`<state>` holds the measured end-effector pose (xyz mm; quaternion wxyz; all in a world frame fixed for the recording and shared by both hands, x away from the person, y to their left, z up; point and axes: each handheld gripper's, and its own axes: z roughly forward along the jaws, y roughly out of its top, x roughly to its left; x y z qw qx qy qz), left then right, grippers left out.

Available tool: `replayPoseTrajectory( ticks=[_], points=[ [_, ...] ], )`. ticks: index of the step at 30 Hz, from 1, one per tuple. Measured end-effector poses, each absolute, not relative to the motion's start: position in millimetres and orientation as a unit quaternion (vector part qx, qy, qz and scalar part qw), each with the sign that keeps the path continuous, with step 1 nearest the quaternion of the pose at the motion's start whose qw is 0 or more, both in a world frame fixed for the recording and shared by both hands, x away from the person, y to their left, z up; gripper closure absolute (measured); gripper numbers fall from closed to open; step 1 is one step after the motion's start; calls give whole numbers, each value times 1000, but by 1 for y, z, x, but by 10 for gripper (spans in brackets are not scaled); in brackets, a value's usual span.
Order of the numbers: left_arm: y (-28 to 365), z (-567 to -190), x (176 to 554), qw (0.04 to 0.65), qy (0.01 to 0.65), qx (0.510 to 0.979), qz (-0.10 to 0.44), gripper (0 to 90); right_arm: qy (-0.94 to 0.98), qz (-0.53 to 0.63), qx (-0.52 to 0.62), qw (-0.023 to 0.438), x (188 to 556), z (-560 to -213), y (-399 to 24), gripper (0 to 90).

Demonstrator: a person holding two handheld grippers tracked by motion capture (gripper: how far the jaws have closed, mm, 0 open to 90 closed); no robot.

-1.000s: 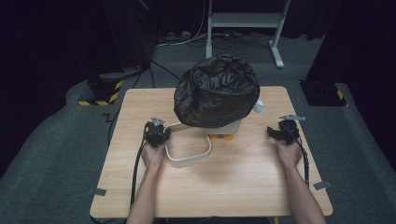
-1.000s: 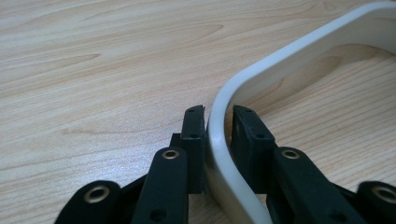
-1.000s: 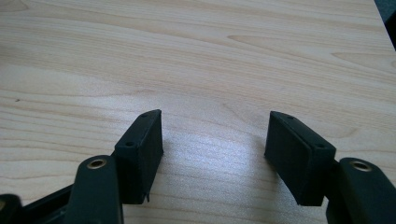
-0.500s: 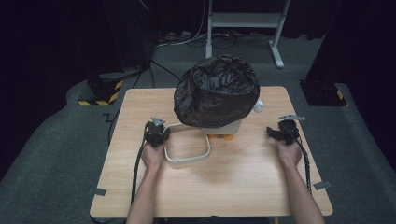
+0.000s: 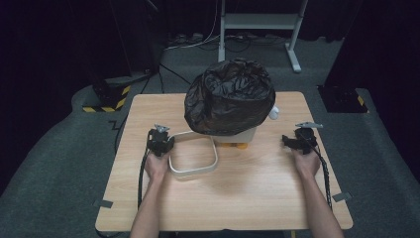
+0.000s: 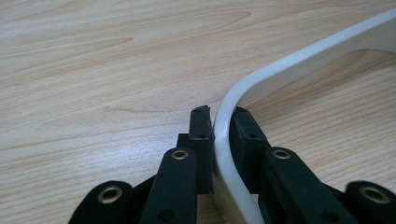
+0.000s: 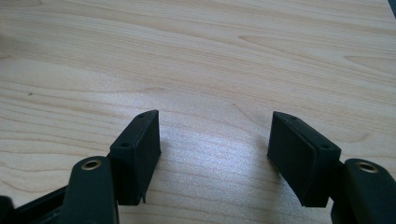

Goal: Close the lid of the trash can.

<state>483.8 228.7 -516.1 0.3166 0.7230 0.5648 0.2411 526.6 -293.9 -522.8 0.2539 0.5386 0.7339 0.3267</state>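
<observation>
One wooden table (image 5: 237, 198). On it: one white rounded-square ring (image 5: 193, 153), one bin with a black bag (image 5: 230, 96) over its top, a small white thing (image 5: 273, 113) at the bin's far right, something orange (image 5: 241, 145) under the bin's near edge. Two grippers, one per hand.

Left gripper (image 5: 159, 144): jaws have just been closing, now pinching the ring's rim at its left side. In the left gripper view the gripper (image 6: 223, 135) has both pads pressed on the rim (image 6: 224, 140), one inside the ring, one outside, right at a rounded corner. Ring lies flat on the table, left of centre, its far right corner touching or tucked under the bin.

Right gripper (image 5: 298, 141): jaws spread wide, holding nothing. In the right gripper view the gripper (image 7: 215, 149) looks onto bare wood, pads close to the surface; can't tell if touching. It is well apart from bin and ring, near the table's right edge.

Room: wide bare wood across the near half, between the two forearms. Left of the ring there is a strip of bare wood to the left edge. Bin blocks the far centre.
</observation>
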Motion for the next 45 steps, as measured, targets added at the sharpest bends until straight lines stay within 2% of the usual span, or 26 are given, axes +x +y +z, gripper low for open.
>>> replayPoseTrajectory(
  ticks=[26,34,45],
  points=[
    [245,-498,482,325,584,709,226,795,736,327,537,251,526,-523,-293,330],
    [255,-480,478,326,589,699,242,796,738,328,535,249,526,-523,-293,327],
    [263,-462,467,291,593,709,245,796,737,328,535,248,526,-523,-293,326]
  ],
)
